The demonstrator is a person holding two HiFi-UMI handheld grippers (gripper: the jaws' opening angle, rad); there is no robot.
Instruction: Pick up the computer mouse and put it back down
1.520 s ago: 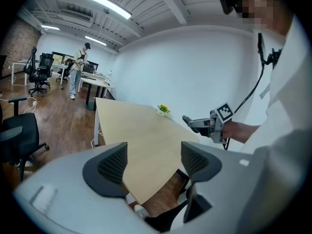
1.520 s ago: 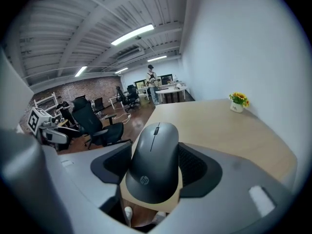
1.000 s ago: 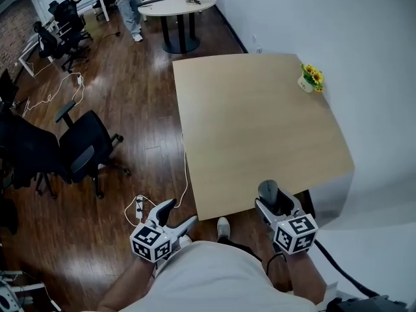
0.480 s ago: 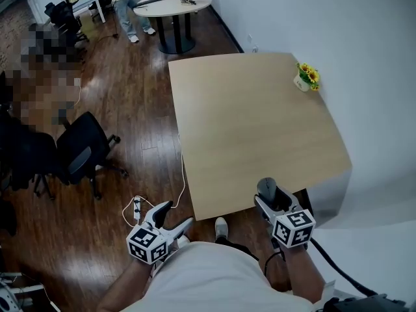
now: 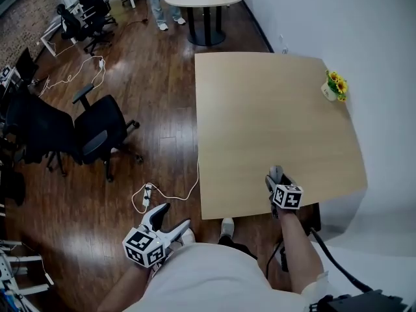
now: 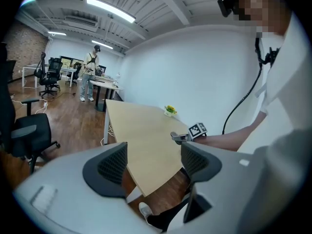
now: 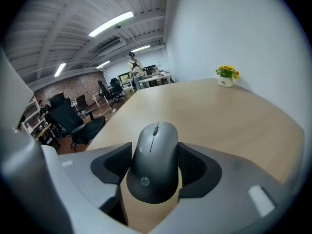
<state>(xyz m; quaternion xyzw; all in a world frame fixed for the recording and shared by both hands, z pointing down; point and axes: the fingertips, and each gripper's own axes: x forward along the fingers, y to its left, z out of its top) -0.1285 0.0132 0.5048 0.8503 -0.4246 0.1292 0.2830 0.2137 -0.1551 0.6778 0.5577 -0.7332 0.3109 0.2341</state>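
- Right gripper (image 5: 276, 175): jaws closed against both sides of the mouse (image 7: 155, 155), whose wheel end points toward 12 o'clock.
- Mouse: at the near edge of the table (image 5: 260, 109), about 5 o'clock on its top. Whether it touches the top cannot be told.
- Left gripper (image 5: 174, 217): jaws wide apart with nothing between them, off the table at 7 o'clock, over the floor (image 5: 156, 103).
- Flowerpot (image 5: 332, 87): at the table's 2 o'clock corner, well apart from the mouse.
- Chair (image 5: 97, 132): on the floor at 9 o'clock of the table.
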